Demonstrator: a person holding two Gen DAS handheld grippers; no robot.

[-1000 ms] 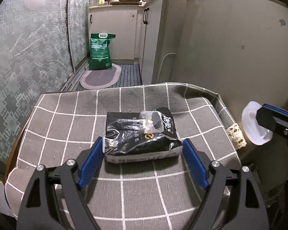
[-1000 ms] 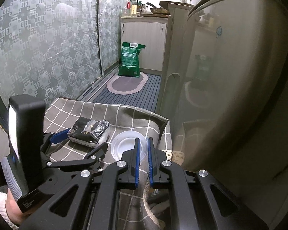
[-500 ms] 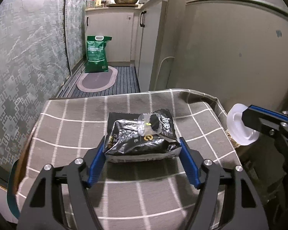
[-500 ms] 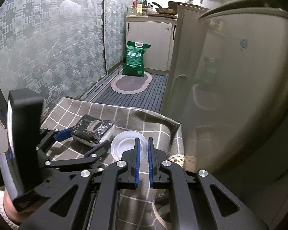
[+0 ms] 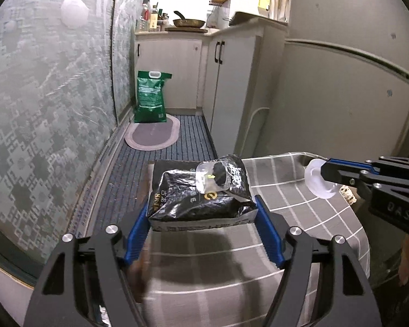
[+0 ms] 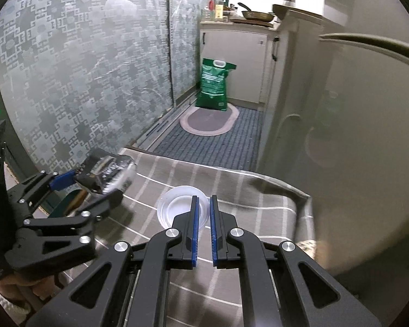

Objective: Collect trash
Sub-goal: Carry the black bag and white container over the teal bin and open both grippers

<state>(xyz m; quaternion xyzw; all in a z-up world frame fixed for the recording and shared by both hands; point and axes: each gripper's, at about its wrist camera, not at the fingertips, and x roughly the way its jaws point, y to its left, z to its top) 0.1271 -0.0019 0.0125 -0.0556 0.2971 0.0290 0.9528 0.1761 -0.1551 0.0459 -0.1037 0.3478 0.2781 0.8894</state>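
Observation:
My left gripper is shut on a black crinkled snack bag and holds it above the left edge of the grey checked tablecloth. A small clear plastic cup lies on top of the bag. In the right wrist view the left gripper with the bag is at the left. My right gripper is shut on the rim of a white plastic cup and holds it above the cloth. The cup also shows in the left wrist view.
A patterned glass sliding door runs along the left. A grey fridge stands close on the right. Beyond the table are a striped floor mat, an oval rug, a green sack and white cabinets.
My left gripper has closed on the black bag, lifted it off the cloth and carried it left. My right gripper has risen a little, still holding the white cup.

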